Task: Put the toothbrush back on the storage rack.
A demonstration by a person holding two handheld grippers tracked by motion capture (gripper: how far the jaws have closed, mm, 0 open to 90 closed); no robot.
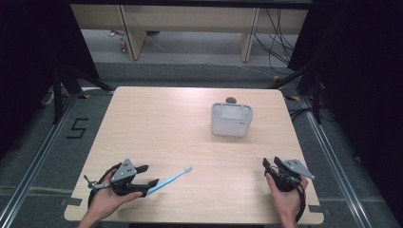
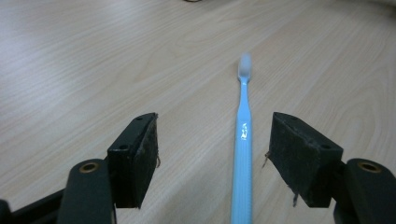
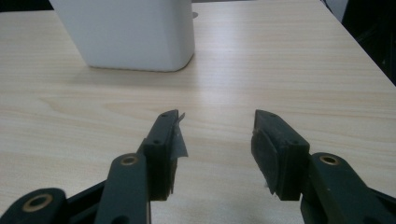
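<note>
both hand-held grippers gape empty, the left hand-held gripper (image 2: 212,154) straddling the blue toothbrush (image 2: 243,154) untouched.

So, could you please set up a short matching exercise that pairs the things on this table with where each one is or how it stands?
Things:
1. light blue plastic toothbrush
2. white rounded plastic container
3. left gripper
4. right gripper

Places or states:
A. stands upright, far right part of the wooden table
B. open, held at the near right, nothing between its jaws
C. lies flat, head pointing away from the person
D. open, jaws either side of the handle, not pressing on it

Pairs: 1-C, 2-A, 3-D, 4-B
</note>
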